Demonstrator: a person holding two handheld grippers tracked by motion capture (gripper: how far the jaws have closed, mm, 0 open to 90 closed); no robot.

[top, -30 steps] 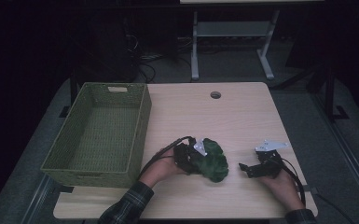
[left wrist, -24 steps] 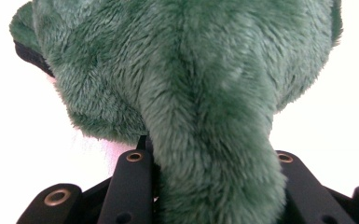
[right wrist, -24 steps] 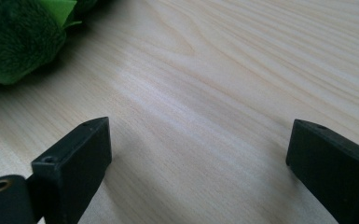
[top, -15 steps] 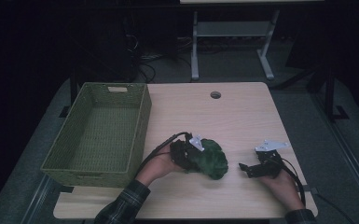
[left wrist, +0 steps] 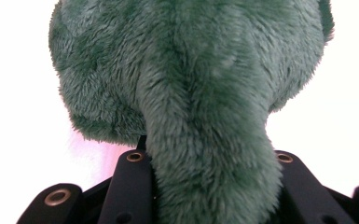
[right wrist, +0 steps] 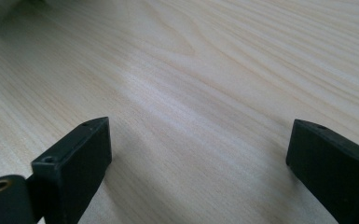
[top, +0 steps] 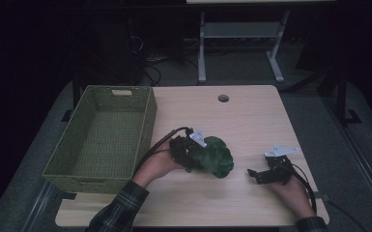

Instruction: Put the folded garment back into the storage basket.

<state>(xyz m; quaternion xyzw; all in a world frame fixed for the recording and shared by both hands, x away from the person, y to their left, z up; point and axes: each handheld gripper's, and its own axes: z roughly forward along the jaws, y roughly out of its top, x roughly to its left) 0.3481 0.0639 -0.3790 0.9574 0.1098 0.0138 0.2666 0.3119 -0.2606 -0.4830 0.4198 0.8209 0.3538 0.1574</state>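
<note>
High view: a green plush toy (top: 215,155) is seen clamped in the left tongs (top: 193,153), just right of the worktop's middle and, to judge from the shadow beneath it, raised a little off the worktop (top: 251,121). In the left gripper view the fur (left wrist: 200,93) is pinched between the two black jaws, a narrow part of the toy being squeezed while the wider body bulges beyond them. The grasp is therefore judged done and the lift just begun.

The woven green basket (top: 147,121) stands at the left edge of the worktop, near the held toy but apart from it, and nothing is seen inside it. If the toy is meant for the basket, the carry across to the left, the lowering over the rim and the release are all left to do.

The right tongs (top: 253,173) are held low at the right side of the worktop, well apart from the toy. In the right gripper view their jaws stand wide apart, with bare wood grain (right wrist: 205,70) between them and nothing gripped; no part in the work is yet taken by them.
</note>
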